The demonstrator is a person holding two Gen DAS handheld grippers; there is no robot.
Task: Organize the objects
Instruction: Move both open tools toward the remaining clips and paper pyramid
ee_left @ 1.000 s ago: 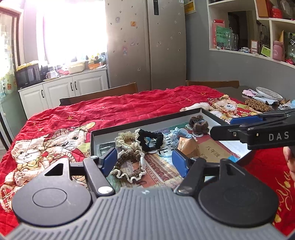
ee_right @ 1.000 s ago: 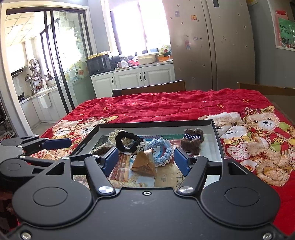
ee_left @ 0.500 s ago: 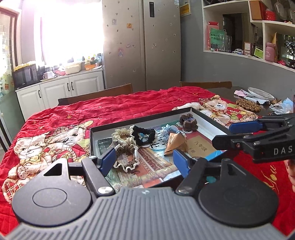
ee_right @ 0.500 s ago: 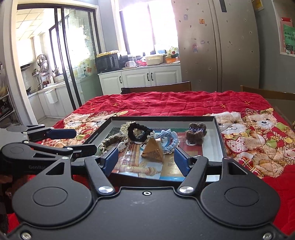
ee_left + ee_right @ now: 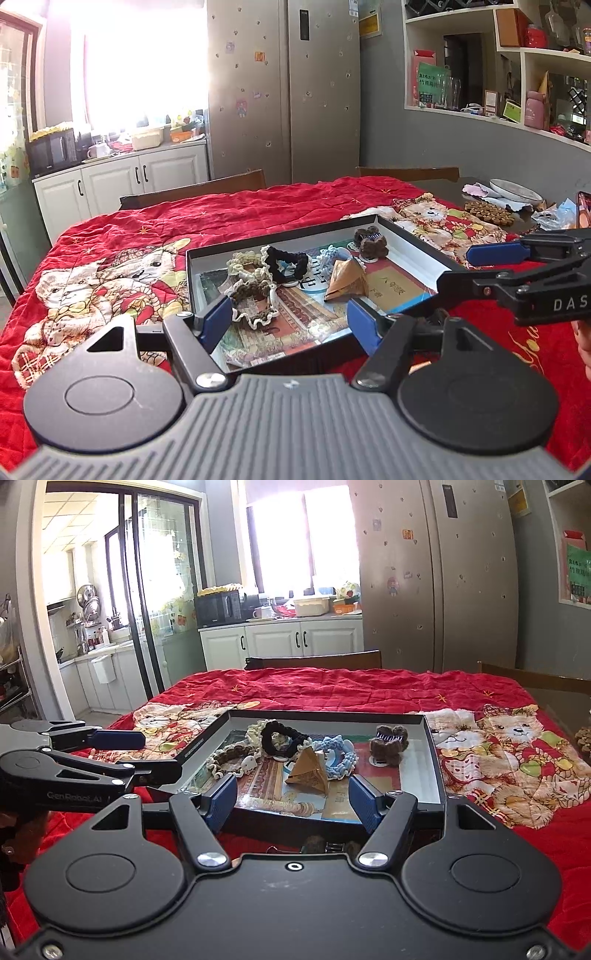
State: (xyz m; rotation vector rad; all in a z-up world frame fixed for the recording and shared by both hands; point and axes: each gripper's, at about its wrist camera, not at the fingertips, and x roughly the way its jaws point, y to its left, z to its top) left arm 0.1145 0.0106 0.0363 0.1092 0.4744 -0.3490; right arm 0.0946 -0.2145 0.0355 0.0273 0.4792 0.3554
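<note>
My left hand-held gripper (image 5: 286,321) and right hand-held gripper (image 5: 291,799) both stand released, nothing between the fingers. The tray (image 5: 417,245) lies on the table just ahead of both. It holds a brown scrunchie (image 5: 255,295) nearest the left fingers, a black scrunchie (image 5: 286,260), a blue scrunchie (image 5: 338,755), a tan paper pyramid (image 5: 308,773) directly ahead of the right gripper, and a brown clip (image 5: 389,744) at the far right corner. The tray's near wall stands between fingers and contents. Compared with one second ago, both grippers have drawn back; the tray sits farther away.
</note>
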